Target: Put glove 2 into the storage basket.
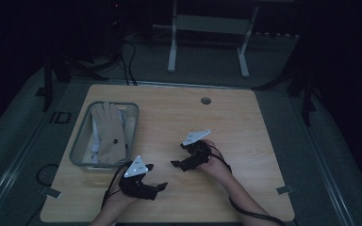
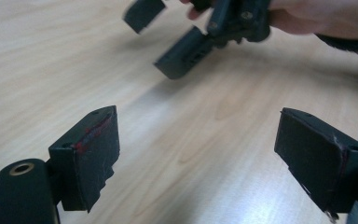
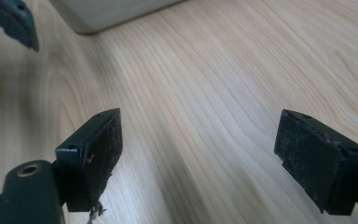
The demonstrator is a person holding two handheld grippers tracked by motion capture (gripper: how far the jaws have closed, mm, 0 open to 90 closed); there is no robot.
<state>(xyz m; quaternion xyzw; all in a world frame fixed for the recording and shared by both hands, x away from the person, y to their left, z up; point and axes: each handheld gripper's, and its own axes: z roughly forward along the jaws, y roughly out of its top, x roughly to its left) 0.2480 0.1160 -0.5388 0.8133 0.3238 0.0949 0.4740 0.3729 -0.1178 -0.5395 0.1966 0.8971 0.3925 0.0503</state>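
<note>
Claws [image 1: 162,187] [image 1: 176,161] gape over table [image 1: 245,136] beside bin [image 1: 82,136].

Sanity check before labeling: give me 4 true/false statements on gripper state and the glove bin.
1. The left gripper is open with nothing between its jaws. True.
2. The right gripper is shut on the glove. False: it is open over bare table.
3. The glove lies inside the bin. True.
4. The bin sits at the table's right side. False: it sits at the left, beside the left gripper.
</note>
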